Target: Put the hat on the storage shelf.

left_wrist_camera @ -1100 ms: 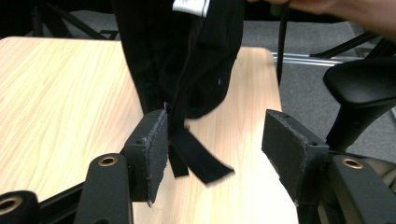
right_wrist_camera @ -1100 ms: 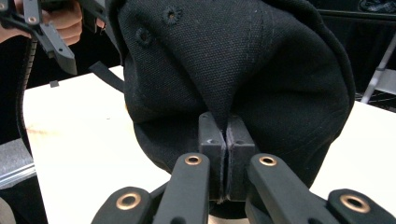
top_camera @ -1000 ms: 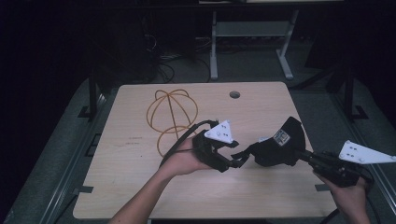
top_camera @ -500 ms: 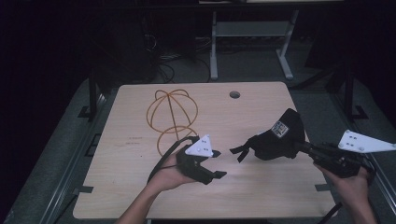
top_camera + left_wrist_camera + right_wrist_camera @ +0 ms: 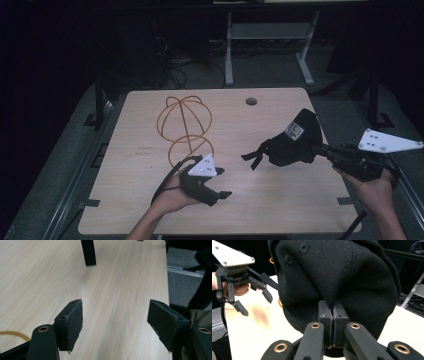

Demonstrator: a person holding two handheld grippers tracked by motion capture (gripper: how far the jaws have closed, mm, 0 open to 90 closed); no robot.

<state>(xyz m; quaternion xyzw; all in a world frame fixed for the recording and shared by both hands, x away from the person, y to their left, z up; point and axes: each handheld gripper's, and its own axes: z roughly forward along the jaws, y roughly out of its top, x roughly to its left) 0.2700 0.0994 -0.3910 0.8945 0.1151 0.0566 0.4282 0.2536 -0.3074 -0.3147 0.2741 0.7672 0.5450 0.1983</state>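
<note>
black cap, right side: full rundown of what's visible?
The black cap looks like stitched cotton canvas, with sewn eyelets near the crown and a white label on its upper side. It hangs clear above the wooden table, crown pinched between the shut jaws of the right tool. A dark strap dangles from its left end. Nothing else touches it.

Pale wood-grain worktop (image 5: 140, 150) with round hole near far edge; orange wire frame (image 5: 185, 127) rests on it, left of centre.
</note>
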